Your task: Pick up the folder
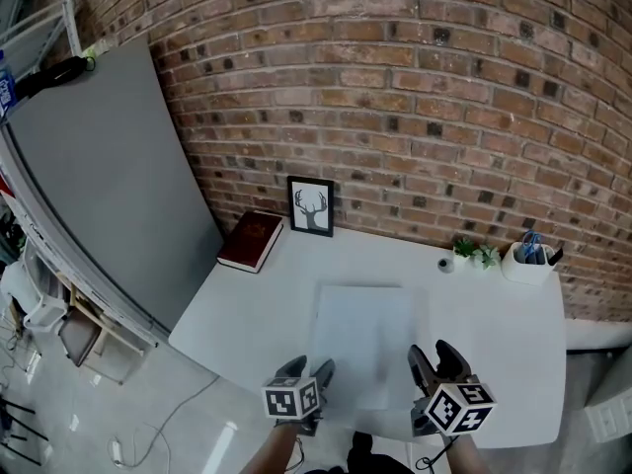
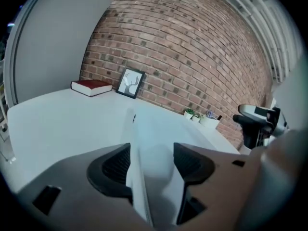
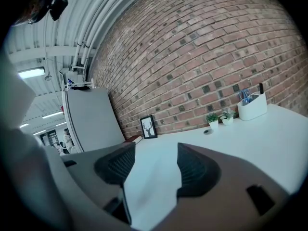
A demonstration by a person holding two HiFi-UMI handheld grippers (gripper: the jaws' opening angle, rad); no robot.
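Observation:
A pale, thin folder (image 1: 361,339) lies flat in the middle of the white table (image 1: 494,334). My left gripper (image 1: 308,371) is low at the folder's near left corner, open. In the left gripper view the folder's left edge (image 2: 136,148) runs between the open jaws of the left gripper (image 2: 151,162), and the pads do not press on it. My right gripper (image 1: 435,358) hovers just right of the folder's near right corner, also open. In the right gripper view the folder (image 3: 156,177) shows through the gap of the right gripper (image 3: 151,165), with nothing gripped.
A red book (image 1: 251,241) and a framed deer picture (image 1: 311,206) stand at the table's back left against the brick wall. Small potted plants (image 1: 474,254) and a white pen holder (image 1: 528,262) sit at the back right. A grey panel (image 1: 99,186) leans at the left.

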